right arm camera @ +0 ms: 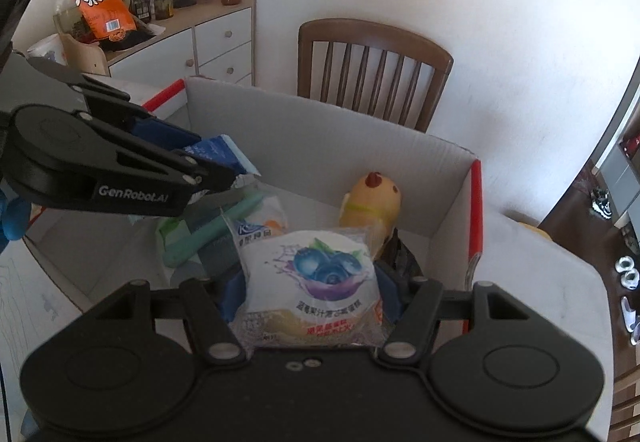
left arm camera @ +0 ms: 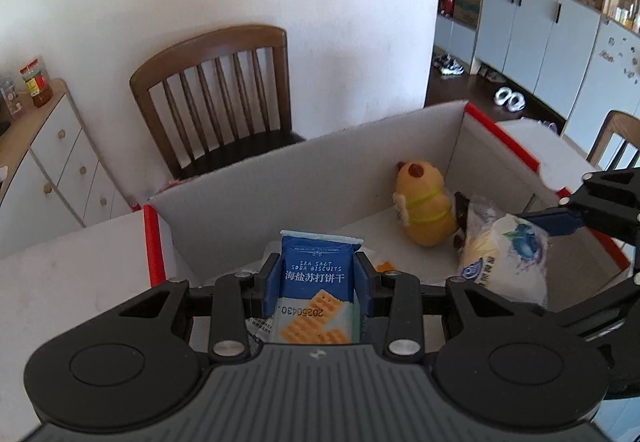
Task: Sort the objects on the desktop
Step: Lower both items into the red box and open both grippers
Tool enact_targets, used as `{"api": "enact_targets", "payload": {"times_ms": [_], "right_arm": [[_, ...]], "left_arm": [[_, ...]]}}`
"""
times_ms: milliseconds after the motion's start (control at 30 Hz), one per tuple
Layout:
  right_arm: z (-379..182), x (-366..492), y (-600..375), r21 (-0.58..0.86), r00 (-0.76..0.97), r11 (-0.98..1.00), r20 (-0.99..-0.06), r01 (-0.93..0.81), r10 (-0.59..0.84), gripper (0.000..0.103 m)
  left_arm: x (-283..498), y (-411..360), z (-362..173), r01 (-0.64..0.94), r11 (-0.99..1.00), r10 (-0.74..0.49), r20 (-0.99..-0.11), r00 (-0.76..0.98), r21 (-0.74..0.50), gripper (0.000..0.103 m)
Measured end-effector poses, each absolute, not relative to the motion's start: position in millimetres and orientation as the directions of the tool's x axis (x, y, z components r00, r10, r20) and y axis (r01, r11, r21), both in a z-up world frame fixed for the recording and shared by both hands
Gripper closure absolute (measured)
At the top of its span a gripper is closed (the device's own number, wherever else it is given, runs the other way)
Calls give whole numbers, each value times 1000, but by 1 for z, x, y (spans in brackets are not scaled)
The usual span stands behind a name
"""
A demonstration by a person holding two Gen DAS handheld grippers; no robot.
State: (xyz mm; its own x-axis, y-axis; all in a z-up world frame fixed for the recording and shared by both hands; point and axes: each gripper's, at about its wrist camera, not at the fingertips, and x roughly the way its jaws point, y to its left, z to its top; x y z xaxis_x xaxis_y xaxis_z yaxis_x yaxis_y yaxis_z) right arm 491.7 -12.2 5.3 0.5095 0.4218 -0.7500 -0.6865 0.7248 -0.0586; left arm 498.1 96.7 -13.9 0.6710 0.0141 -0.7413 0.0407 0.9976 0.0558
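My left gripper (left arm camera: 318, 278) is shut on a blue pack of sea salt soda biscuits (left arm camera: 314, 290) and holds it over the white cardboard box (left arm camera: 280, 178). My right gripper (right arm camera: 310, 294) is shut on a white blueberry cake packet (right arm camera: 312, 282) over the same box (right arm camera: 320, 138). A yellow plush toy (left arm camera: 424, 202) lies in the box's far right corner and shows in the right wrist view (right arm camera: 372, 202) too. The right gripper with its packet (left arm camera: 504, 254) shows at the right of the left wrist view. The left gripper (right arm camera: 224, 166) with the biscuit pack (right arm camera: 224, 154) shows at the left of the right wrist view.
Several packets lie in the box, among them a green one (right arm camera: 208, 238) and a dark one (right arm camera: 404, 254). A wooden chair (left arm camera: 216, 98) stands behind the box. A white drawer cabinet (right arm camera: 216, 42) with jars and an orange bag (right arm camera: 100, 2) stands at the left.
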Motion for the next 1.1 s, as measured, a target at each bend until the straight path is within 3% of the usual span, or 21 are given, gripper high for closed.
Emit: {"api": "enact_targets", "payload": {"times_ms": [633, 800, 1100], "right_arm": [[-1, 495, -11, -63, 489, 719, -774, -692, 402, 36], [-1, 495, -14, -65, 495, 726, -773, -685, 398, 33], [5, 490, -21, -53, 500, 726, -759, -686, 417, 30]], "left_arm": [[516, 97, -37, 47, 999, -7, -815, 579, 24, 67], [516, 96, -38, 39, 999, 8, -822, 569, 36, 50], [510, 95, -33, 33, 999, 1, -806, 591, 26, 39]]}}
